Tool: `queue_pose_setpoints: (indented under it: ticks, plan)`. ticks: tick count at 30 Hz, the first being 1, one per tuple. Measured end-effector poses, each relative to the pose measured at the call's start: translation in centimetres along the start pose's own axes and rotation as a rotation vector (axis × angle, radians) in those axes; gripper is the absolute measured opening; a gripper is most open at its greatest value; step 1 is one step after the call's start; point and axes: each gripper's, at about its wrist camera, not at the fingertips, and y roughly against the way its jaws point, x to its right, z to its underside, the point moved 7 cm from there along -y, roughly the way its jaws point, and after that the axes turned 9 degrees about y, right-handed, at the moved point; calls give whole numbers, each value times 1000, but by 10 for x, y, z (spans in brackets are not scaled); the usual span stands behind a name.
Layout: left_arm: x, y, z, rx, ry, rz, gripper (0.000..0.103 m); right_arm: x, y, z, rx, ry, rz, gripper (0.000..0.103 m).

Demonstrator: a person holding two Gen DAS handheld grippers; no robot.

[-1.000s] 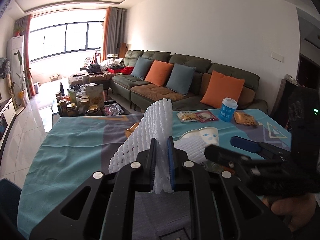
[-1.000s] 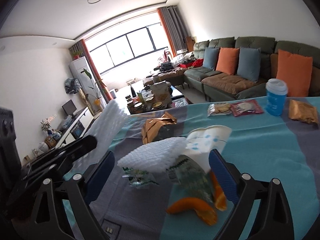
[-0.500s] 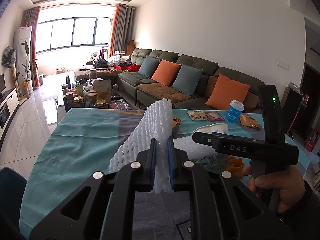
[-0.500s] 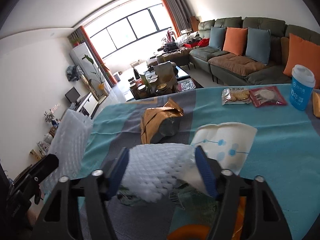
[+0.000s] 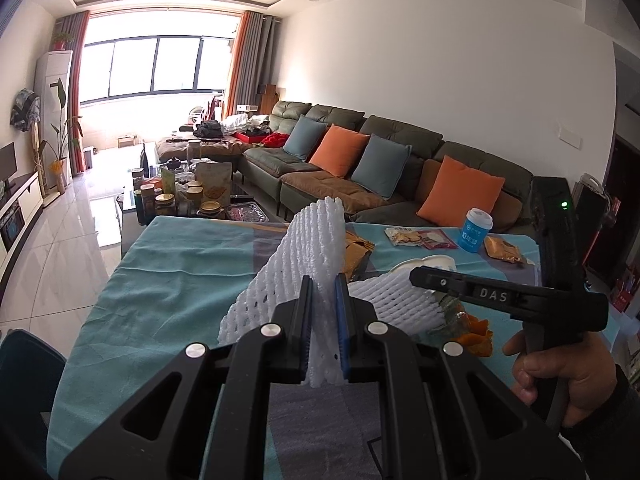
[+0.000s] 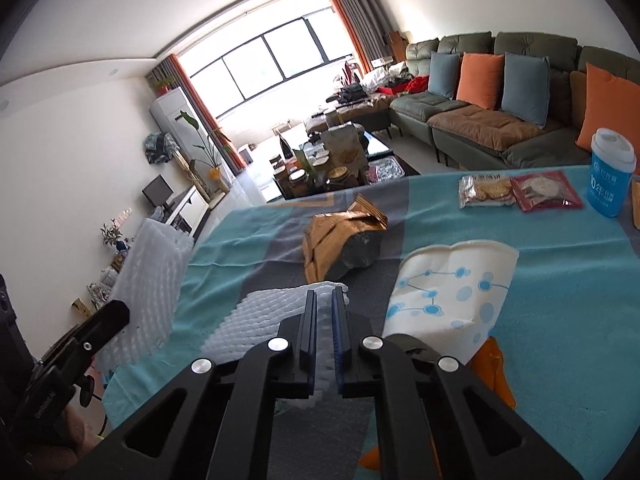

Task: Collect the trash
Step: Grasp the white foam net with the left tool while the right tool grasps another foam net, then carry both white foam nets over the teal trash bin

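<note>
My left gripper is shut on a white foam net sleeve and holds it upright above the table. My right gripper is shut on a second white foam net low over the table; it also shows in the left wrist view. The left-held foam net shows in the right wrist view. A crushed white paper cup with blue dots, a crumpled brown paper bag and orange peel lie on the teal cloth.
Two snack packets, a blue lidded cup and a gold wrapper lie at the table's far edge. A sofa with cushions stands behind. A coffee table with jars is beyond the table.
My right gripper closed on the second foam net, from wide open a second ago. The left gripper kept its grip on its foam net and lifted slightly.
</note>
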Motion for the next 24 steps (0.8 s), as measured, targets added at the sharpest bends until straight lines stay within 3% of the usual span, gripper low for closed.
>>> queue_pose_setpoints:
  ticks: [13,24]
  plan:
    - [0,41,-12,77,6,2,11,-33,53,-35,153,52,-17,5]
    - [-36,102,-13,160,59,-81,11,-94,76,-51,208,147,-82,5]
